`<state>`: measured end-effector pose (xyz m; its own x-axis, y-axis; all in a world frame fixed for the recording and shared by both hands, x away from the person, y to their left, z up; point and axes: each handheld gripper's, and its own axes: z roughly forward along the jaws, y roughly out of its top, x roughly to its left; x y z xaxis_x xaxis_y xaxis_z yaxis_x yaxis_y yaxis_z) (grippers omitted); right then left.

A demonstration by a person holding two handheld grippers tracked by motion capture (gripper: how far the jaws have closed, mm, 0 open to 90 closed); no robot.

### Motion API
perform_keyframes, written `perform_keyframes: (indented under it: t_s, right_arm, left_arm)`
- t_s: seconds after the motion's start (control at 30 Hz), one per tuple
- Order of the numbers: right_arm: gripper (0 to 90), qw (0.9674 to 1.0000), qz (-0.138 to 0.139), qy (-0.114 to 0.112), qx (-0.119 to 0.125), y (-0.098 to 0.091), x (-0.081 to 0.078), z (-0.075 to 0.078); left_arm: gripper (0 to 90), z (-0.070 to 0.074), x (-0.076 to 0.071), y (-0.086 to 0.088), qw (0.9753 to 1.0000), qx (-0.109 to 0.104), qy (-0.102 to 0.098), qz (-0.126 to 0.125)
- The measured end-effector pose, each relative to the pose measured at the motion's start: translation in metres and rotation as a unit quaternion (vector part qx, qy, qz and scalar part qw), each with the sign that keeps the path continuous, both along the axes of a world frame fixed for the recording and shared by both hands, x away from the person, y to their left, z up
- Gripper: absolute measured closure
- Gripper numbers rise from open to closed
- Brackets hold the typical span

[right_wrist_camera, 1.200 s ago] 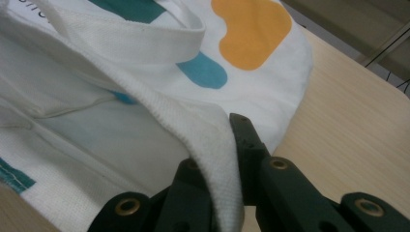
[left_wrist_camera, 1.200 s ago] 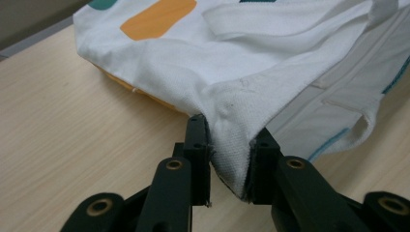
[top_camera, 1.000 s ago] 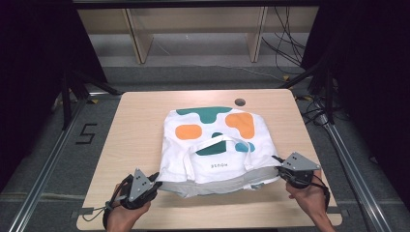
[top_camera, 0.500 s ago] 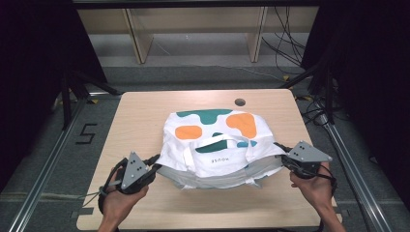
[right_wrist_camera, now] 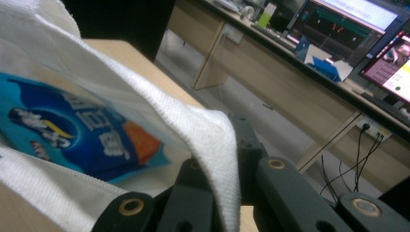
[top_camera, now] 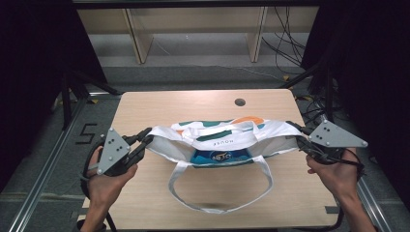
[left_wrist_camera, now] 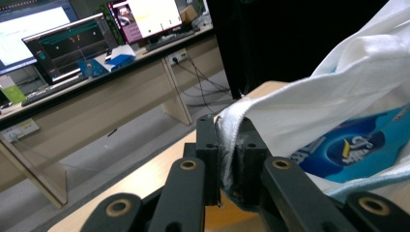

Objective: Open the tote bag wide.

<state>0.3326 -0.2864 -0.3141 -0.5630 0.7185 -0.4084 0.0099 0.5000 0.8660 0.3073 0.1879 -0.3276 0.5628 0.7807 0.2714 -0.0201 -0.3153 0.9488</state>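
Observation:
A white tote bag [top_camera: 217, 133] with orange and green patches hangs stretched between my two grippers above the wooden table [top_camera: 193, 101]. My left gripper [top_camera: 147, 137] is shut on the bag's left top corner; its jaws have just closed further on the cloth [left_wrist_camera: 338, 106]. My right gripper [top_camera: 296, 126] is shut on the right top corner. In each gripper view the white fabric is pinched between the black jaws, left gripper [left_wrist_camera: 227, 140] and right gripper [right_wrist_camera: 227, 140]. A blue packet [top_camera: 220, 156] shows inside the bag's mouth. One handle loop [top_camera: 217, 209] dangles toward the table's near edge.
A small round hole [top_camera: 240, 102] sits near the table's far edge. Black frame posts stand at both sides, and cables [top_camera: 290, 53] lie on the floor at the far right. A wooden shelf unit [top_camera: 193, 34] is behind the table. Desks with monitors [left_wrist_camera: 72, 43] stand farther off.
Both hands have risen and lifted the bag's top edge off the table. The bag, flat before, now hangs taut between the grippers with its mouth showing the blue packet and a handle dangling.

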Motion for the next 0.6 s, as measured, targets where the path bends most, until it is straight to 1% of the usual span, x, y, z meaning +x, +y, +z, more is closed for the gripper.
perform_keyframes:
  t_s: [0.03,0.07,0.13,0.17,0.2,0.23,0.27,0.3,0.33,0.37,0.4,0.43,0.47,0.5,0.53,0.57,0.6]
  right_arm:
    - [88.4,1.0000,0.003,-0.004,-0.001,0.000,0.000,0.005]
    - [88.4,1.0000,0.002,-0.001,0.003,0.000,-0.001,0.007]
    - [88.4,1.0000,0.003,-0.009,0.001,-0.001,-0.002,0.014]
    - [88.4,0.9999,0.005,-0.014,-0.003,-0.002,-0.002,0.017]
    - [88.4,0.9999,0.005,-0.009,0.002,-0.002,-0.005,0.020]
    - [88.4,0.9999,0.005,-0.009,0.002,-0.002,-0.005,0.020]
    - [88.4,0.9999,0.008,-0.013,0.001,-0.002,-0.007,0.023]
    - [88.4,0.9998,0.007,-0.017,0.004,-0.002,-0.010,0.027]
    - [88.4,0.9993,0.014,-0.034,-0.004,-0.003,-0.011,0.032]
    - [88.5,0.9996,0.011,-0.026,0.004,-0.002,-0.014,0.035]
    - [88.5,0.9994,0.014,-0.030,0.002,-0.002,-0.015,0.043]
    - [88.5,0.9994,0.014,-0.030,0.002,-0.002,-0.015,0.043]
    - [88.5,0.9994,0.013,-0.031,0.004,-0.002,-0.014,0.046]
    - [88.5,0.9994,0.012,-0.033,0.003,-0.002,-0.012,0.050]
    - [88.5,0.9994,0.016,-0.030,0.007,-0.001,-0.009,0.052]
    - [88.5,0.9995,0.016,-0.024,0.009,0.000,-0.006,0.052]
    - [88.4,0.9996,0.016,-0.021,0.006,0.000,-0.002,0.051]
  left_arm:
    - [83.3,0.005,0.000,0.001,0.9999,-0.010,-0.003,-0.004]
    - [83.4,0.009,-0.001,0.002,0.9999,-0.010,-0.006,-0.005]
    - [83.7,0.014,-0.002,0.002,0.9998,-0.011,-0.012,-0.008]
    - [84.0,0.018,-0.002,0.003,0.9997,-0.005,-0.017,-0.014]
    - [84.0,0.021,-0.004,0.003,0.9996,-0.002,-0.025,-0.014]
    - [84.2,0.021,-0.004,0.003,0.9996,-0.002,-0.025,-0.014]
    - [84.2,0.026,-0.006,0.003,0.9995,-0.001,-0.029,-0.014]
    - [84.3,0.031,-0.007,0.004,0.9993,-0.002,-0.034,-0.018]
    - [84.4,0.035,-0.008,0.004,0.9991,-0.002,-0.037,-0.019]
    - [84.4,0.042,-0.009,0.006,0.9990,0.002,-0.040,-0.021]
    - [84.6,0.048,-0.008,0.007,0.9990,0.002,-0.042,-0.018]
    - [84.6,0.048,-0.008,0.007,0.9990,0.002,-0.042,-0.018]
    - [84.6,0.052,-0.006,0.007,0.9989,0.001,-0.043,-0.016]
    - [84.6,0.055,-0.003,0.006,0.9990,-0.002,-0.040,-0.019]
    - [84.6,0.056,0.001,0.006,0.9993,-0.004,-0.032,-0.019]
    - [84.5,0.054,0.006,0.006,0.9995,-0.010,-0.026,-0.017]
    - [84.5,0.051,0.011,0.007,0.9995,-0.016,-0.022,-0.015]
